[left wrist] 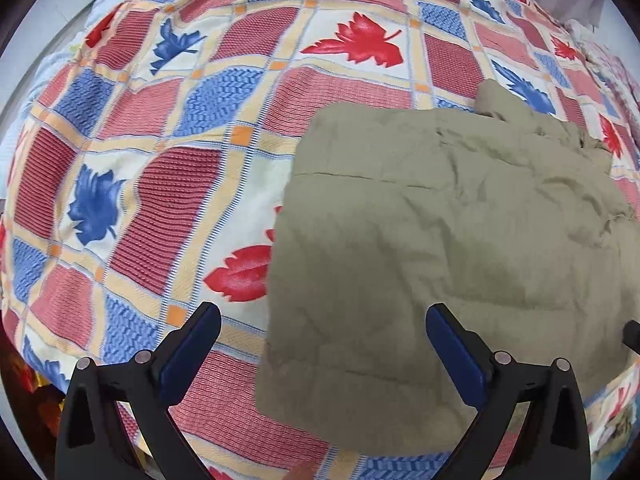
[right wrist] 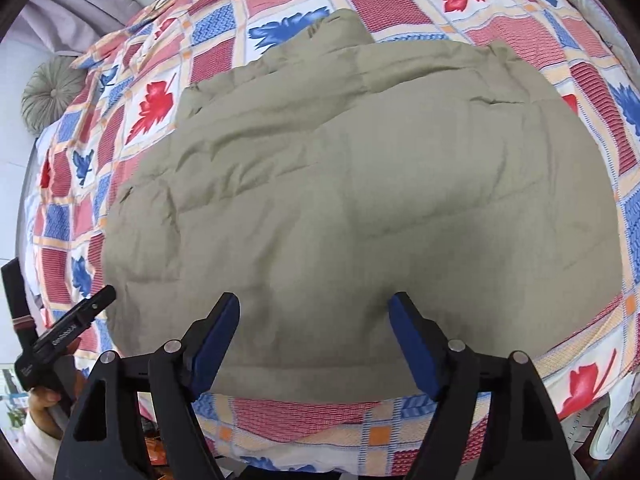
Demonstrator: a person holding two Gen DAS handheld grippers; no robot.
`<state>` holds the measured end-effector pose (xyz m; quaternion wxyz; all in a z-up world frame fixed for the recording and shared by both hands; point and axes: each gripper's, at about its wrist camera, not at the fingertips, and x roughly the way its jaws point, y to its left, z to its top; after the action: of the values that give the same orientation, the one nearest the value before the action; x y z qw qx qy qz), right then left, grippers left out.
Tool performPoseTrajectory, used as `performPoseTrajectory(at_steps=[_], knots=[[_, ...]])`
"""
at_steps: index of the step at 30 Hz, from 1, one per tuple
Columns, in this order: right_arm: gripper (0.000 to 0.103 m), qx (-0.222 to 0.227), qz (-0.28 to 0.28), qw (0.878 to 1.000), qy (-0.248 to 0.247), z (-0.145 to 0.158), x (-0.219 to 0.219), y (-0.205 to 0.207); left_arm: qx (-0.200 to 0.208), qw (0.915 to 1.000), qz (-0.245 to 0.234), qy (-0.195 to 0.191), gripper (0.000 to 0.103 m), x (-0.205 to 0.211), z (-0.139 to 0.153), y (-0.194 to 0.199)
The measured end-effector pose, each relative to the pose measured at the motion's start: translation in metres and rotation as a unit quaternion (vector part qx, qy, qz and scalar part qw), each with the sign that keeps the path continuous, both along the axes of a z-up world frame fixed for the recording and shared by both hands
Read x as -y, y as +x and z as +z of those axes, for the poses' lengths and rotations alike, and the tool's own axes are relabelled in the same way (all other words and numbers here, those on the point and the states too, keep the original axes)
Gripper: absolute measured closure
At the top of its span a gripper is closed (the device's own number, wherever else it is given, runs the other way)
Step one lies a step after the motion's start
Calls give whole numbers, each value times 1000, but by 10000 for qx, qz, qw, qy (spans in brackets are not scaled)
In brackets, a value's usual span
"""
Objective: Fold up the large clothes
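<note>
Your olive quilted jacket (right wrist: 360,200) lies folded into a puffy slab on the bed's leaf-patterned quilt (left wrist: 160,200), its long axis running across your front. Your right gripper (right wrist: 314,320) hangs over its near edge, jaws released and empty; your left gripper (left wrist: 322,330), jaws spread wide, straddles the jacket's left edge, holding nothing.
</note>
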<state>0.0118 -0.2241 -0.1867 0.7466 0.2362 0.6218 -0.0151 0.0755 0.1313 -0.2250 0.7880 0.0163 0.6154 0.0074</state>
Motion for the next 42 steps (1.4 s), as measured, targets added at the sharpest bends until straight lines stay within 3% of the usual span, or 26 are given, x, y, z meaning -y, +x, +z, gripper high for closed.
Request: performPoseTrajectory(at_steps=[3,9,11,15,20,25,30,33,37,42], knots=[[21,16,87,9999,88,1,-10,1,-3,10000,15,22,0,-6,-2,-1],[12,99,244,9993,256,2,-25,3,-179,9993,-10,-314,0,-14,-9,-4],[0,152,310,9988,348,3,-30,4,-199,9987,31,-461,0,-18,-12,-5],[0,243,495,9975,438,3,-43,7,-230,9984,92,-504,0,-28,-16,-3],[0,-9,635,9966,525,-8,-52,9,-369,9904,231,-1313,0,-49,-22,4],[0,-140,500,9966,642,-19,-52,4,-400,9823,275,-1811,0,-67,-29,14],[0,-195,579,9962,622,-22,-54,3,-773,9645,-6,-2524,0,-70,-50,29],[0,-213,598,9960,624,-23,-55,4,-1085,9396,-405,-3220,0,-65,-67,42],[0,-257,616,9961,585,-27,-57,4,-1356,9116,-652,-3825,0,-50,-85,55],[0,-296,597,9961,574,-32,-60,2,-1413,9007,-940,-4000,0,-24,-91,70]])
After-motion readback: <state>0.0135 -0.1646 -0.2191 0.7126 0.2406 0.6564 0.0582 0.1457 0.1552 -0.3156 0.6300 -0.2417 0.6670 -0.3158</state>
